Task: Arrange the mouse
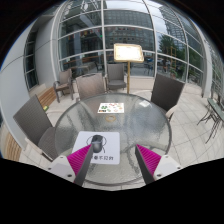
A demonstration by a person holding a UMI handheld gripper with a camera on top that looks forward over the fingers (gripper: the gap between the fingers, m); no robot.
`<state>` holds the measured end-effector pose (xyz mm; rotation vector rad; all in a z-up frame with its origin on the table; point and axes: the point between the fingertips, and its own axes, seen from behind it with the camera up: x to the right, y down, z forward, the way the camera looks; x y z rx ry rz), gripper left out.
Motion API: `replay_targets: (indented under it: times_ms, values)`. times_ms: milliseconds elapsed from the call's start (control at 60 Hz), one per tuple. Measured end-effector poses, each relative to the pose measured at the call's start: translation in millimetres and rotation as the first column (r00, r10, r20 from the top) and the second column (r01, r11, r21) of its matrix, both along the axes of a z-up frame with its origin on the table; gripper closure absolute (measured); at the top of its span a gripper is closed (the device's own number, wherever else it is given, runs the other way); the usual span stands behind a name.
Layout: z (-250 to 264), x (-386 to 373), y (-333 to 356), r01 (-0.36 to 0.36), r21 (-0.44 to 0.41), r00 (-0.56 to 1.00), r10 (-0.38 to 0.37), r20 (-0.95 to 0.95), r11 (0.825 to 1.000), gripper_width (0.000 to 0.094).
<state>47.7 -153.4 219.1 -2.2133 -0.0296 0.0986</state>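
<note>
Low in the frame's centre, the mouse (100,141) sits on its mat (103,151) — light, rigid, slick-shelled; grip its flanks. The gripper (114,163) gapes wide, holding nothing.

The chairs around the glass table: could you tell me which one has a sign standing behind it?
The far chair across the round glass table from the open tool. A framed sign stands behind it; no other chair has one.

Round glass table (140,118) with grey chairs (167,92) all around it, a lit sign board (127,53) standing behind, and a huge wall of tall windows (95,35) letting in loads of daylight.
</note>
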Motion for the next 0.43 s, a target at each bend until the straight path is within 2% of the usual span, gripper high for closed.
replay_targets:
  times_ms: [433]
  values:
    - [4.7,1.1,-10.4,-0.018,0.021,1.000,0.019,-0.008,1.000,0.0081]
